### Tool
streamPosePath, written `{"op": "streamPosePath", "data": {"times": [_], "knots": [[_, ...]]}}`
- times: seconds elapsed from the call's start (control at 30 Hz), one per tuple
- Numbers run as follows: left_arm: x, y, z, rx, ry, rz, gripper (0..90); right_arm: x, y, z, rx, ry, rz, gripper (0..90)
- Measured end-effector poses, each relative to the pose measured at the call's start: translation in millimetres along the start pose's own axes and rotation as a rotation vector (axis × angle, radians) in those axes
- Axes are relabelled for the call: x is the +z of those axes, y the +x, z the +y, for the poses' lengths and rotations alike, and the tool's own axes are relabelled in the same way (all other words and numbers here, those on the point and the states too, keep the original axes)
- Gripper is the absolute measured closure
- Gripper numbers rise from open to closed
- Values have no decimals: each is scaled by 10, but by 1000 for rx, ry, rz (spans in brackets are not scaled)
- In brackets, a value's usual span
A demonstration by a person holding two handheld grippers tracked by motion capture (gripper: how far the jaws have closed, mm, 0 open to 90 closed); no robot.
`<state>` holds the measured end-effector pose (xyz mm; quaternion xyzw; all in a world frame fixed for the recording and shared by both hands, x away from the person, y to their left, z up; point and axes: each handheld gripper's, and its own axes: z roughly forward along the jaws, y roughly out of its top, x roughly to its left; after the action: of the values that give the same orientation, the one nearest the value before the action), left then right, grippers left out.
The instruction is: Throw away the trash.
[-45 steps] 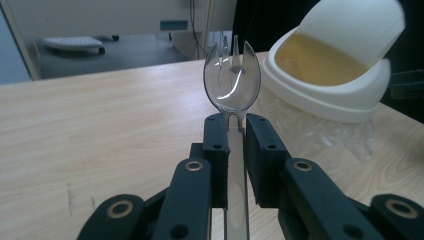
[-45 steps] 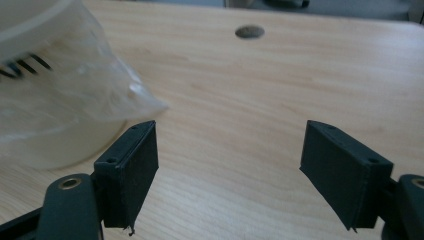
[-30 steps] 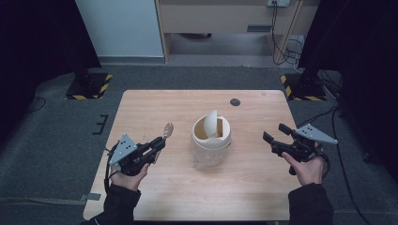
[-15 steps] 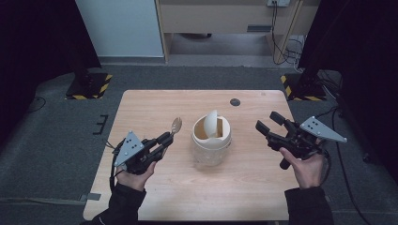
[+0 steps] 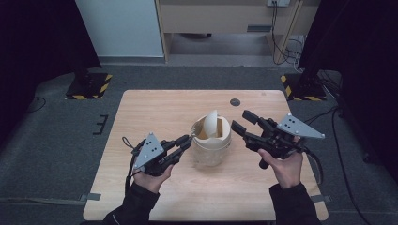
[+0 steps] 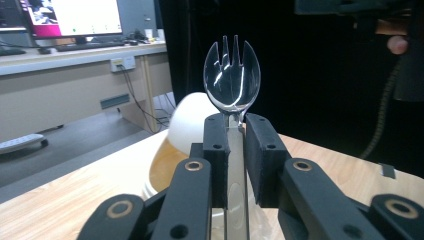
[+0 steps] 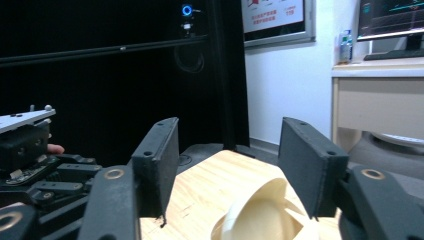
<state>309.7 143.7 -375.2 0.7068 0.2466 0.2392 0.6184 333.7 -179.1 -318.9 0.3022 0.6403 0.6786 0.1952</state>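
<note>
**Spork over the bowl rim, other gripper waiting wide open**

So the clear plastic spork was pinched by its handle between the jaws of the left gripper, tines pointing up in the left gripper view. From above, its head sat right at the near-left rim of the cream bowl, but I couldn't tell whether it actually touched the rim or just hung over it.

The bowl stood about mid-table, and a cream lid leaned tilted inside it, poking up above the rim. In the left gripper view the same bowl showed just behind the spork, pale outside and yellowish inside.

The right gripper hung just to the right of the bowl with its jaws spread wide and nothing between them. In the right gripper view the lid's curved edge sat low between those two jaws, not touched by either.

Further out: a small dark disc lay near the far edge of the wooden table, well apart from everything else.
</note>
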Motion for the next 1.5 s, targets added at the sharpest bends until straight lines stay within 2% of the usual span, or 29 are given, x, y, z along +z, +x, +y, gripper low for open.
{"op": "streamPosePath", "data": {"times": [0.07,0.27,0.43,0.5,0.63,0.83,0.93,0.97,1.0,1.03,1.07,1.1,1.13,1.17,1.2,1.27,1.37,1.5], "knots": [[13,-21,-12,3,1,-5,796,25,32,-38,8,5,12,446],[75,-138,-31,57,-2,-22,796,96,107,-130,28,39,57,496],[79,-174,-8,64,-21,-24,796,145,145,-175,56,51,88,518],[95,-204,-4,70,-22,-31,796,165,173,-193,83,48,108,530],[112,-231,-1,70,-24,-39,796,186,207,-207,80,57,117,533],[136,-289,-6,90,-27,-43,796,247,250,-271,112,77,151,541],[140,-310,-4,94,-30,-42,796,272,268,-303,122,96,165,594],[140,-310,-4,94,-30,-42,796,272,268,-303,122,96,165,594],[139,-317,-6,95,-31,-37,796,274,273,-311,124,106,172,641],[139,-317,-6,95,-31,-37,796,274,273,-311,124,106,172,641],[139,-317,-8,97,-30,-37,796,273,278,-316,126,110,176,698],[142,-319,-10,96,-29,-36,796,273,278,-316,126,110,176,698],[143,-321,-14,98,-30,-35,796,267,278,-317,118,111,176,771],[145,-322,-17,99,-28,-35,796,267,278,-317,118,111,176,771],[147,-324,-22,98,-30,-38,816,264,281,-318,116,111,180,845],[147,-323,-24,93,-30,-45,835,259,284,-322,102,110,169,860],[147,-322,-30,89,-30,-47,800,256,276,-324,84,114,161,869],[106,-295,-66,74,-10,-46,762,223,259,-291,58,94,144,876]]}}
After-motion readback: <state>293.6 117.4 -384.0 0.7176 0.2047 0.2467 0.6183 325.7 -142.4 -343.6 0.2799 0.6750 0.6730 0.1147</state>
